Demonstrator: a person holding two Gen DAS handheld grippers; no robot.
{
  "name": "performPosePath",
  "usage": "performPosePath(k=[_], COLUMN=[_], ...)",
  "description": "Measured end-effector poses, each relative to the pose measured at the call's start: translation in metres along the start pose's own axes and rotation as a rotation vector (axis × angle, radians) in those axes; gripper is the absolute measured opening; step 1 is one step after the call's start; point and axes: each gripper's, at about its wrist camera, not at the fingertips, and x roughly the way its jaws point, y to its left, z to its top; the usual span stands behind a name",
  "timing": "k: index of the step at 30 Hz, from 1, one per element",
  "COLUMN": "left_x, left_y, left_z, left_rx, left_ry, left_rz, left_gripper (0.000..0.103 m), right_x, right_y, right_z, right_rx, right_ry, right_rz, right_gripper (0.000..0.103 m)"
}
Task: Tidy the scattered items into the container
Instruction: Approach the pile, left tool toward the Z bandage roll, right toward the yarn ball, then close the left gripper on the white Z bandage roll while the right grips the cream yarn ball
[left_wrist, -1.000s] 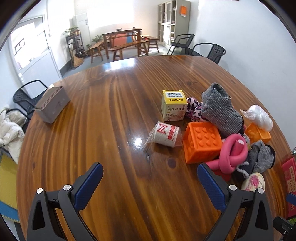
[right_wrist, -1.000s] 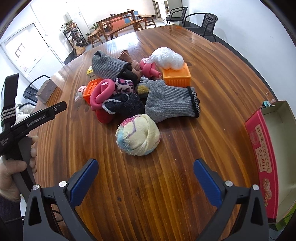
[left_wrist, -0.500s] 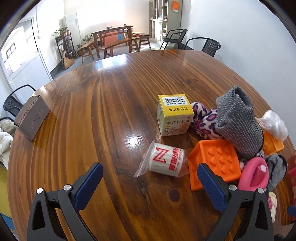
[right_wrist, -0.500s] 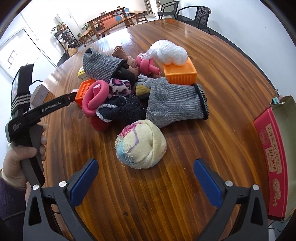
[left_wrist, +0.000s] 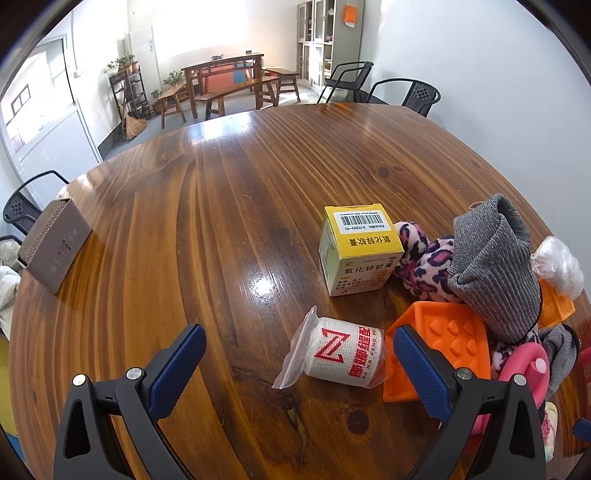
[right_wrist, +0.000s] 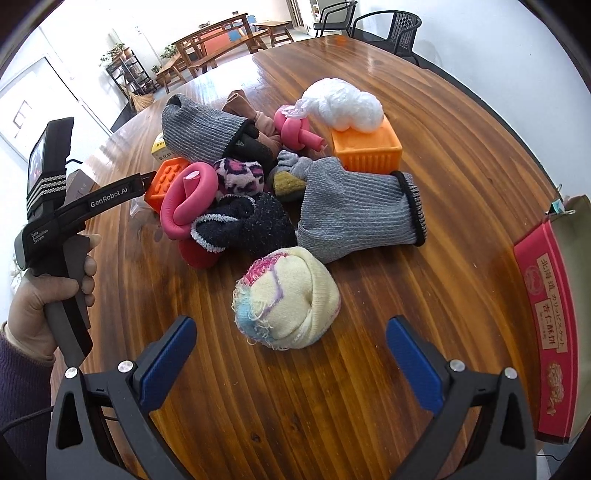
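Hovering wide apart over the wooden table (left_wrist: 221, 221), the left gripper (left_wrist: 295, 363) is facing a wrapped bandage roll (left_wrist: 341, 352); the right gripper (right_wrist: 291, 354), equally spread, is framing a cream sock ball (right_wrist: 290, 301), with the red cardboard box (right_wrist: 546, 332) sitting at the table's right edge.

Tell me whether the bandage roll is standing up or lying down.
Lying down: the bandage roll rests on its curved side on the table, inside its plastic bag.
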Motion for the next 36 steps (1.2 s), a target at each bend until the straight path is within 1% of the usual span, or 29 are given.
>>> performPosePath(k=[2, 3, 4, 6, 7, 8, 10, 12, 13, 14, 16, 20, 24, 26, 27, 29, 32, 34, 36], left_x=[0.001, 0.002, 0.001, 0.001, 0.002, 0.003, 0.002, 0.000, -0.001, -0.003, -0.008, -0.018, -0.018, -0.018, -0.017, -0.015, -0.019, -0.018, -0.013], left_y=[0.001, 0.001, 0.002, 0.003, 0.003, 0.004, 0.005, 0.004, 0.003, 0.001, -0.001, -0.004, -0.002, 0.000, 0.001, 0.005, 0.007, 0.000, -0.003], left_z=[0.000, 0.000, -0.001, -0.002, -0.002, -0.001, -0.002, -0.003, -0.003, -0.004, -0.004, -0.012, -0.012, -0.013, -0.013, -0.014, -0.018, -0.019, -0.020], left_rx=[-0.005, -0.006, -0.009, -0.006, 0.000, 0.005, 0.009, 0.033, 0.043, 0.054, 0.076, 0.134, 0.138, 0.159, 0.174, 0.200, 0.224, 0.265, 0.269], left_ry=[-0.004, -0.004, -0.005, -0.009, -0.013, -0.013, -0.006, -0.009, -0.009, -0.004, -0.001, -0.020, -0.030, -0.038, -0.039, -0.016, -0.016, -0.011, -0.006], left_rz=[-0.009, -0.023, -0.037, -0.051, -0.058, -0.081, -0.114, -0.123, -0.123, -0.129, -0.132, -0.132, -0.143, -0.148, -0.138, -0.135, -0.158, -0.136, -0.121], left_gripper=[0.102, 0.097, 0.095, 0.095, 0.092, 0.089, 0.078, 0.075, 0.071, 0.069, 0.069, 0.069, 0.069, 0.069, 0.069, 0.069, 0.069, 0.069, 0.069], right_x=[0.000, 0.001, 0.001, 0.001, 0.001, 0.001, -0.001, -0.002, -0.002, -0.002, -0.003, -0.005, -0.002, 0.001, 0.000, -0.002, -0.003, -0.002, 0.000], right_y=[-0.001, -0.001, -0.002, -0.004, -0.005, -0.005, -0.006, -0.006, -0.007, -0.007, -0.006, -0.004, -0.005, -0.005, -0.004, -0.003, -0.003, -0.003, -0.001], right_z=[-0.001, -0.001, -0.001, 0.000, 0.000, 0.000, 0.000, 0.001, 0.002, 0.003, 0.003, 0.002, 0.002, 0.002, 0.002, 0.002, -0.001, -0.001, -0.002], right_rx=[0.006, 0.010, 0.015, 0.026, 0.029, 0.031, 0.035, 0.039, 0.041, 0.046, 0.053, 0.043, 0.056, 0.048, 0.046, 0.042, 0.044, 0.046, 0.045], right_ry=[0.001, 0.003, 0.005, 0.006, 0.005, 0.004, 0.000, -0.003, -0.003, -0.002, -0.002, -0.009, 0.005, 0.006, 0.006, 0.003, 0.000, 0.008, 0.014], right_rz=[0.000, -0.001, -0.001, -0.003, -0.006, -0.009, -0.012, -0.015, -0.014, -0.013, -0.006, -0.008, -0.005, -0.006, -0.007, -0.008, -0.007, -0.003, -0.001], right_gripper=[0.103, 0.103, 0.103, 0.103, 0.103, 0.103, 0.103, 0.103, 0.103, 0.103, 0.103, 0.103, 0.103, 0.103, 0.103, 0.103, 0.103, 0.103, 0.103])
